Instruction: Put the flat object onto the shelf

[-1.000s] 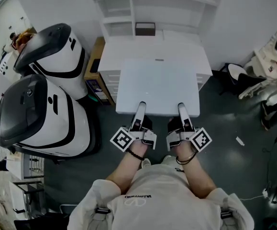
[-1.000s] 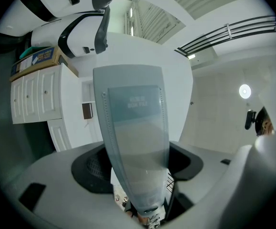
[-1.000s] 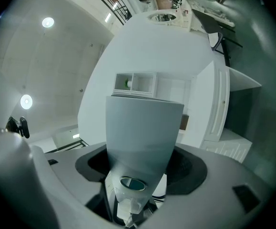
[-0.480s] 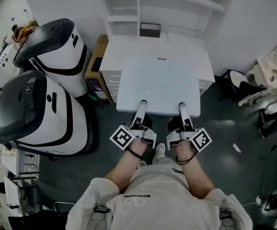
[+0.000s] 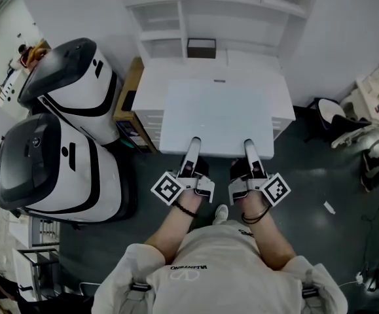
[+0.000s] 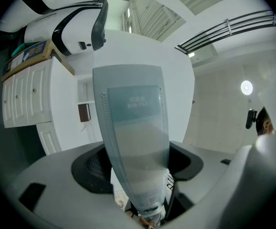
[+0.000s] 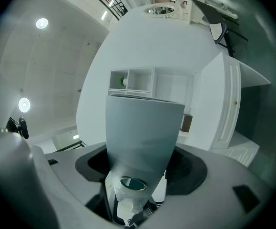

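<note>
While left tool [image 5: 193, 146] and right tool [image 5: 249, 148] clamp flat panel [image 5: 215, 110], white shelf [image 5: 254, 26] ahead, dark floor [image 5: 320, 175].

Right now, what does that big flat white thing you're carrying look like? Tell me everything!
The flat white board is a plain, smooth rectangle, thin and stiff-looking, with nothing lying on it. It hangs in the air, broad face up, in front of the white shelf unit. The left gripper and right gripper clamp its near edge; nothing else seems to touch it.
</note>
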Demonstrator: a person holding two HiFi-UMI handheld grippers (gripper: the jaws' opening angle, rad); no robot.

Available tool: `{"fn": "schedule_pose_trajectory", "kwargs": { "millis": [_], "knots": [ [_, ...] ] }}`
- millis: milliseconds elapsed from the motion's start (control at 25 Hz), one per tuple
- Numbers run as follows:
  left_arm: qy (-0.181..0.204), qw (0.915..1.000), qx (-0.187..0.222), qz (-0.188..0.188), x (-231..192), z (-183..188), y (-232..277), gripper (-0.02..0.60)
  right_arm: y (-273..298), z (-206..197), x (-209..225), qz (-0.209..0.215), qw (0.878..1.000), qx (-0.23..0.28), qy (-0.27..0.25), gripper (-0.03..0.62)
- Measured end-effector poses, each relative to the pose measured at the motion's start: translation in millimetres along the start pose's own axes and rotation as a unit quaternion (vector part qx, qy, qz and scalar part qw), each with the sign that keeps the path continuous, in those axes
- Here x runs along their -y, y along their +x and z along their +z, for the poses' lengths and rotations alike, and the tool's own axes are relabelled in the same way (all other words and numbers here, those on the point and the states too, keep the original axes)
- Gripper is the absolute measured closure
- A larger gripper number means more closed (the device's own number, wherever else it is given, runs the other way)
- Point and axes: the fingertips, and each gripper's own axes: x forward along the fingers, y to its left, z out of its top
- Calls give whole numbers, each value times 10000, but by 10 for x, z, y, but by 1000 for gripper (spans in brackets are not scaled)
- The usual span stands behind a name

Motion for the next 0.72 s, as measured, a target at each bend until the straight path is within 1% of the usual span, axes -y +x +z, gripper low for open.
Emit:
{"fn": "schedule_pose_trajectory", "kwargs": {
  "millis": [240,480,600,720],
  "knots": [
    [136,9999,31,-47,-73,-154,514,264,324,443,130,117,9999,-22,48,273],
    [258,9996,144,-47,-124,-313,946,264,610,851,252,239,9996,-166,41,273],
    [359,9992,192,-37,-160,-366,1080,264,708,984,309,296,9993,-225,64,273],
    [362,9991,231,46,-200,-393,1177,264,773,1046,388,248,9991,-265,203,273]
  ]
}}
